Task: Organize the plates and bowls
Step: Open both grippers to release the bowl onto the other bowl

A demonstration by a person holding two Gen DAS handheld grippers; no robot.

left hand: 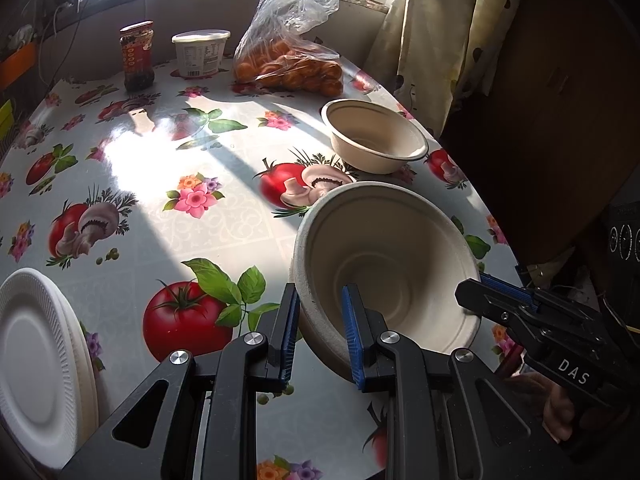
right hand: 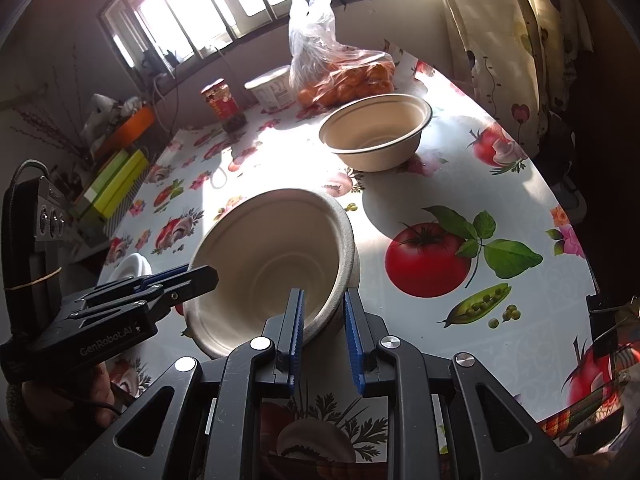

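A beige paper bowl [left hand: 384, 264] is tipped toward me just above the table [left hand: 224, 224]. Both grippers grip its rim. My left gripper [left hand: 320, 320] is shut on the bowl's near left wall, one pad inside and one outside. My right gripper [right hand: 324, 320] is shut on the bowl [right hand: 272, 256] at the opposite side, and its tip shows in the left wrist view as the right gripper [left hand: 480, 292]. A second beige bowl [left hand: 374, 136] stands upright farther back on the table. White foam plates [left hand: 36, 360] lie stacked at the near left edge.
At the back stand a red-lidded jar [left hand: 137, 56], a white tub [left hand: 200, 54] and a plastic bag of oranges [left hand: 288, 60]. The table's curved right edge runs close past both bowls, beside a curtain [left hand: 436, 40]. Green boxes [right hand: 116, 188] sit off the far left side.
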